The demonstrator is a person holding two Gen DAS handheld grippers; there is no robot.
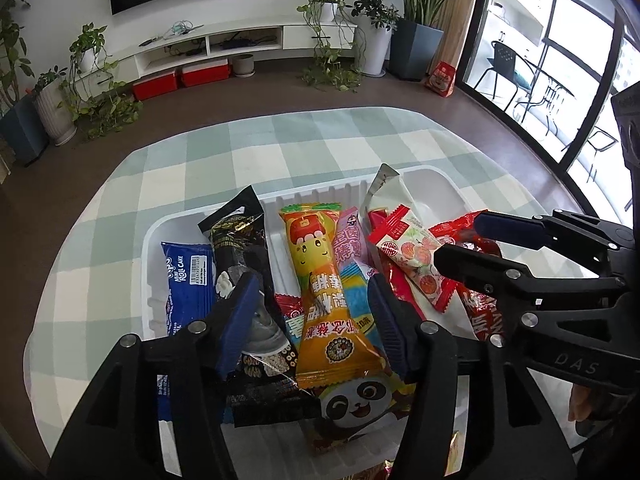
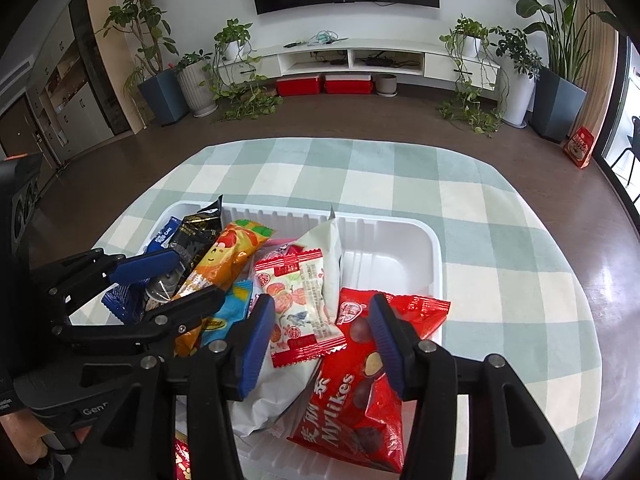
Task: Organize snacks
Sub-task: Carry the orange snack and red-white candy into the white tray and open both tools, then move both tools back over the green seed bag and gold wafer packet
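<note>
Two tongs above a tray of snacks

The left gripper (image 1: pixel 312 316) and right gripper (image 2: pixel 322 334) both stand open over the white tray (image 2: pixel 434 248), holding nothing; the red bag (image 2: pixel 360 392) lies under the right one.

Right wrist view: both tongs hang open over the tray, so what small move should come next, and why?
Probably lower the right tongs a little and close on the red Mylikes bag. It lies between the open jaws, on top of the heap and partly over the rim of the white tray, so it looks free to lift. The left tongs straddle the orange packet without gripping it.
</note>
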